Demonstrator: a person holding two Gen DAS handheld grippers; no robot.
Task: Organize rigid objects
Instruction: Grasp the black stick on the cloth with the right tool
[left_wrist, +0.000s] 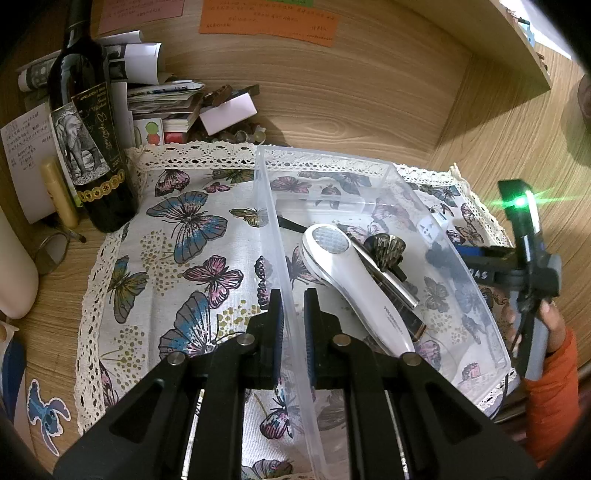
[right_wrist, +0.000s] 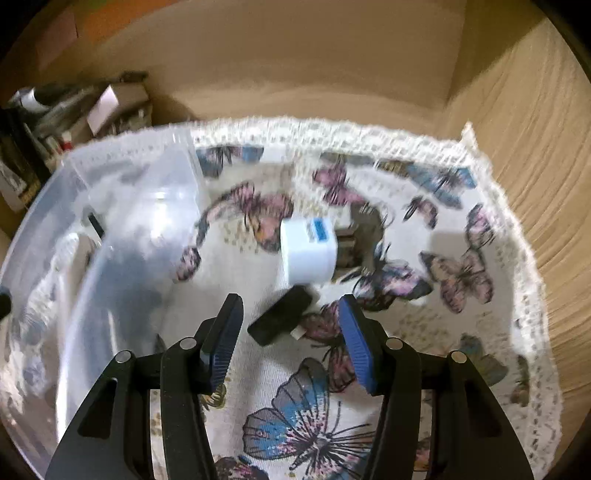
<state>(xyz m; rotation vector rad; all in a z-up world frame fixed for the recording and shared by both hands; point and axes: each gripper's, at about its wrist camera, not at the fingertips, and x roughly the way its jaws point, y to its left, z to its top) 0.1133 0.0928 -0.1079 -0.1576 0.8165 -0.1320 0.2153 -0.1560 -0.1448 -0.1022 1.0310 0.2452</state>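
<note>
Our left gripper (left_wrist: 293, 314) is clamped on the near wall of the clear plastic storage bin (left_wrist: 369, 173), steadying it on the butterfly-print cloth (left_wrist: 177, 258). Our right gripper (right_wrist: 290, 332) hangs open and empty over a small black rectangular block (right_wrist: 279, 317), beside a white plug adapter (right_wrist: 306, 251) outside the bin. We judge this the pickup step: next we lower, straddle the block and close.

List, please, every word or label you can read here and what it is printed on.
"APPELLATION": gold print on the wine bottle label; the rest is too small.
"DAS": white letters on the right claw body.
Unreadable: print on the white handheld device, handwriting on the orange note, blue label on the white charger (blurred).
</note>
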